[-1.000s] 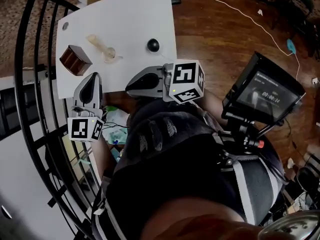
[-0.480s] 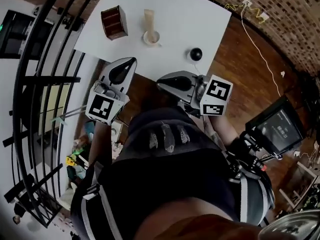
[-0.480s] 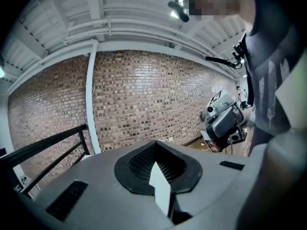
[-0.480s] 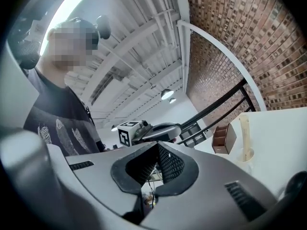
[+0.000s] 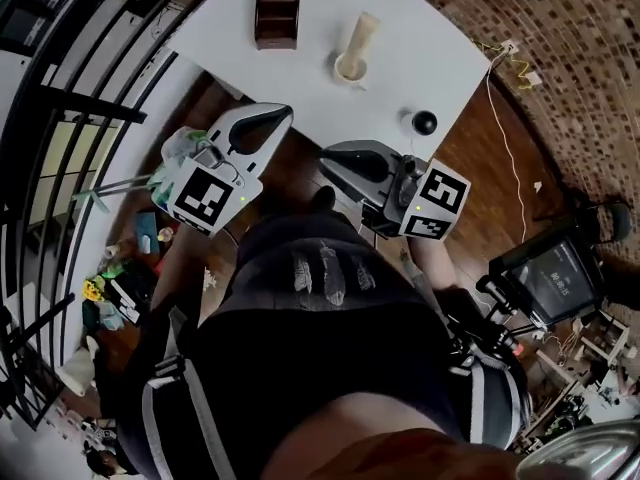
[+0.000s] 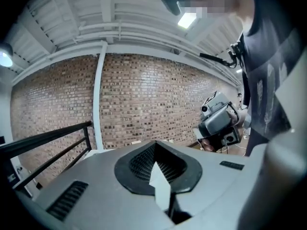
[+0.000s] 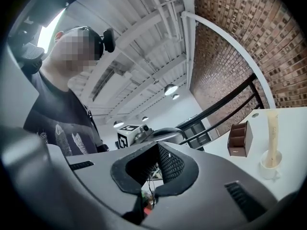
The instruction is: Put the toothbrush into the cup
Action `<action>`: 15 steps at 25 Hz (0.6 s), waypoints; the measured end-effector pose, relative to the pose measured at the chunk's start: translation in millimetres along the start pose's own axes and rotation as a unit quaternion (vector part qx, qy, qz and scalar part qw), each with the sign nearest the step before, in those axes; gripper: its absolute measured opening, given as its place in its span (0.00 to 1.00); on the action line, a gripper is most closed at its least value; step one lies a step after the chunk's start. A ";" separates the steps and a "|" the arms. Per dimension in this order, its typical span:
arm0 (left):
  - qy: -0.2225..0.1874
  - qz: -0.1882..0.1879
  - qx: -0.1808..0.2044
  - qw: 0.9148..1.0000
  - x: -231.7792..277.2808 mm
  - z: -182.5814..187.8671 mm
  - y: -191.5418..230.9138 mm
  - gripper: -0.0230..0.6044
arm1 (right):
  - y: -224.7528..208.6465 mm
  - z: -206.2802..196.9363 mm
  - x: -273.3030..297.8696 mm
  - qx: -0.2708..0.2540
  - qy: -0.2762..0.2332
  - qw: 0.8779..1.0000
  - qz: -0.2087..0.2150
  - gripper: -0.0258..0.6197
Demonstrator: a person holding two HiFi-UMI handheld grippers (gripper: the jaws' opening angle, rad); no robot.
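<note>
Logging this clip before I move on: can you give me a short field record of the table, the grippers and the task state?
table: white, holds box, cup, ball
box: brown, left of cup
cup, cream stick stands in it; cannot tell if it is the toothbrush
ball: black, near table's edge
left gripper: jaws together, empty, by table's near edge
right gripper: jaws together, empty, short of table
task: nothing gripped

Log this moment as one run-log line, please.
left tool: shut, empty; right tool: shut, empty; toothbrush: standing in cup; both tools away from cup
</note>
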State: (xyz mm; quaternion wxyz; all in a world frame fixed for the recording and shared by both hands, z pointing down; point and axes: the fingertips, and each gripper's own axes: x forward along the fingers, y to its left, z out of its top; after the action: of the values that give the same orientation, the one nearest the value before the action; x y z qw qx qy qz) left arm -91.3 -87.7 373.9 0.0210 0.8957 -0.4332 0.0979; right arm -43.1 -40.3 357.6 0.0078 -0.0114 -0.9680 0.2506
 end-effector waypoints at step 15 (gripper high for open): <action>-0.050 0.003 -0.034 0.998 -69.4 -33.4 37.5 0.01 | 19.7 -38.0 67.5 -0.039 0.068 0.996 -0.052 0.03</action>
State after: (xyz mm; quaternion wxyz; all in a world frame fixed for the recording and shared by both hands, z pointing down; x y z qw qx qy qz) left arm -167.8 -53.4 391.4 0.0295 0.8969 -0.4395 0.0383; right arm -109.4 -2.9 381.9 0.0862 0.0214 -0.9735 0.2106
